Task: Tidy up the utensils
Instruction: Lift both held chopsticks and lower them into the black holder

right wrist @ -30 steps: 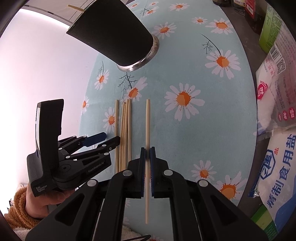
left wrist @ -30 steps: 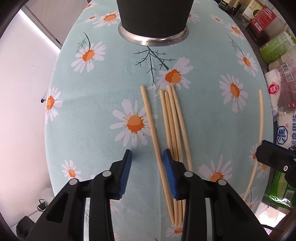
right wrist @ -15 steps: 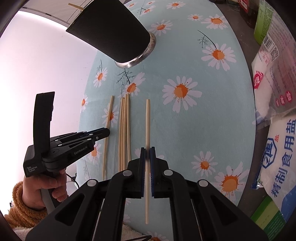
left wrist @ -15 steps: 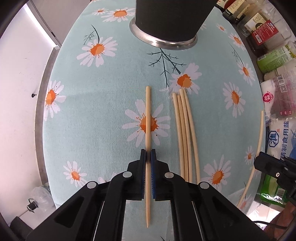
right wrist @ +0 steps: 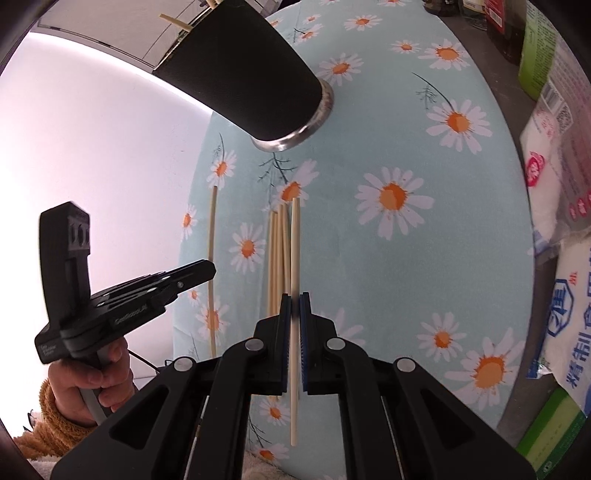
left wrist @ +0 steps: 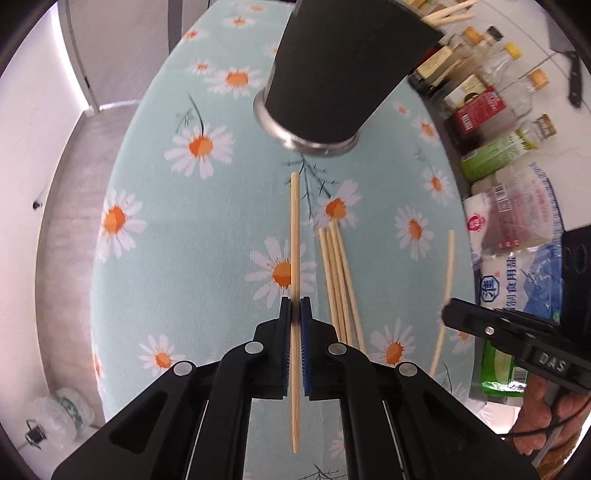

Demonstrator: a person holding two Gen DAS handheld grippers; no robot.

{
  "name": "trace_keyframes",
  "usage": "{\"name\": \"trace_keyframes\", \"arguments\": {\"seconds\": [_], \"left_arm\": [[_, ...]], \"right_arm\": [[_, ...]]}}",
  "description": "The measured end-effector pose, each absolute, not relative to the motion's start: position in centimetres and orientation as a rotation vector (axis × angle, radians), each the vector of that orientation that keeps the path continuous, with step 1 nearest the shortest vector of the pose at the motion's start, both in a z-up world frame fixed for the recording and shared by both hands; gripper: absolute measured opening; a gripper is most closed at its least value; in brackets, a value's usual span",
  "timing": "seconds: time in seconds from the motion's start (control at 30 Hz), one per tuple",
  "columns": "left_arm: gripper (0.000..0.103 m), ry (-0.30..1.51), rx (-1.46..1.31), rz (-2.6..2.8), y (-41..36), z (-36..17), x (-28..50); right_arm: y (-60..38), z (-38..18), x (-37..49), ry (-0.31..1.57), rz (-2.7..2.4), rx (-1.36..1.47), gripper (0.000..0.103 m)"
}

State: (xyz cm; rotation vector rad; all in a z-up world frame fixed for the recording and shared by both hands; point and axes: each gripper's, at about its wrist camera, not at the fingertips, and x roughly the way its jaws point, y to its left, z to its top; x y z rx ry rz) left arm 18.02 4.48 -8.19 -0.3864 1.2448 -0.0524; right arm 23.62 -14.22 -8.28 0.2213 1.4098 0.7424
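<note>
Nearest you in the left wrist view, your left claw (left wrist: 295,317) is pinched tight on a single chopstick (left wrist: 295,258), which runs straight between the blue pads and sticks out past them at both ends. In the right wrist view, your right claw (right wrist: 294,306) is clamped the same way on a second chopstick (right wrist: 294,258). Each view also catches the other claw from the side: the left view shows your right claw (left wrist: 448,314) at the worktop's right edge with its chopstick (left wrist: 448,266) rising from the tip, and the right view shows your left claw (right wrist: 208,271) over the left edge, its chopstick (right wrist: 211,236) crossing the tip. Just beyond the claws, a bundle of loose chopsticks (left wrist: 338,280) lies flat on the daisy-print cloth (left wrist: 207,229) near the middle of the worktop, between the two held sticks; the right view shows the same bundle (right wrist: 276,254) just left of your held stick. Farther on, toward the far edge, the black holder (left wrist: 347,70) with a steel base stands on the cloth. Only the left view shows several chopstick tips (left wrist: 448,11) poking out of its top; the right view shows one tip (right wrist: 175,23) there. The left view alone takes in the row of bottles (left wrist: 484,99) beyond the right edge, while both show the salt bags (right wrist: 569,325) there.
</note>
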Motion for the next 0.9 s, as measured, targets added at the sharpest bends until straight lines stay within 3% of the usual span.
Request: {"name": "trace_keyframes", "arguments": {"seconds": [0.37,0.9], "left_arm": [[0.004,1.076,-0.363,-0.218,4.1,-4.1,16.5],[0.004,0.799,-0.292,-0.315,6.2,1.6,16.8]], "right_arm": [[-10.6,-6.3,23.3,1.349,0.821,0.230,0.006],[-7.9,0.2,24.6,1.061,0.865,0.207,0.006]]}}
